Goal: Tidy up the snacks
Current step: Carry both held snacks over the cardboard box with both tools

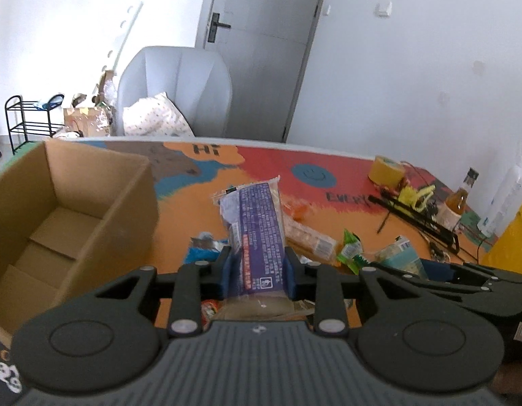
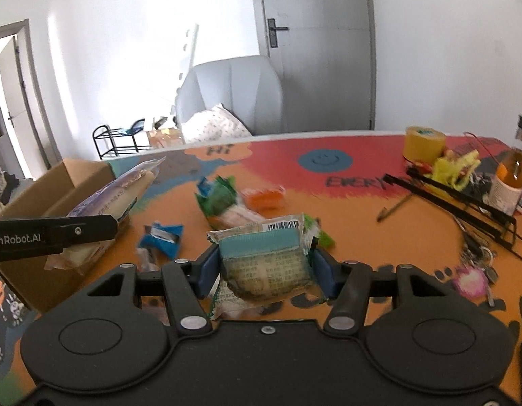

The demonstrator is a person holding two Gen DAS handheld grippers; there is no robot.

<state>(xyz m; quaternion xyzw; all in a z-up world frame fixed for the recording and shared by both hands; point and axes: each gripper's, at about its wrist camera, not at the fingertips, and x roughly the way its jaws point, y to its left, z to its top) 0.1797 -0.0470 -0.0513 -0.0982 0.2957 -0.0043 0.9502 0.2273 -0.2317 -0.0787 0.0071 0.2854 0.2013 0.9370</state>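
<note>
Left wrist view: the left claw (image 1: 257, 267) is clamped on a long purple packet (image 1: 257, 233), its blue pads (image 1: 229, 270) pressing the packet's two long sides; the packet stands up and away from the camera, raised above the bench (image 1: 193, 209). An open cardboard box (image 1: 75, 209) stands on the bench to the left of the claw, its flaps visible on the inside floor. Loose snacks lie on the bench behind and beside the held packet: a blue wrapper (image 1: 202, 248), a clear packet with pale pieces (image 1: 308, 233) and a green wrapper (image 1: 350, 250). The right claw's black body enters at lower right.

Right wrist view: the right claw (image 2: 266, 267) grips a pale packet with a teal band (image 2: 264, 257), barcode end up, held between both pads above the bench. At left, the left claw's black arm carries the purple packet (image 2: 119, 189) just beside the box (image 2: 58, 182); whether the packet is over the box opening cannot be told. On the bench between the claws lie a blue wrapper (image 2: 163, 233), a green packet (image 2: 217, 196) and an orange packet (image 2: 266, 198), blurred.

Far right of the bench: a yellow tape roll (image 2: 425, 143), a bottle of amber liquid (image 2: 513, 172), a black wire rack (image 2: 464, 196) and keys (image 2: 477, 260).
</note>
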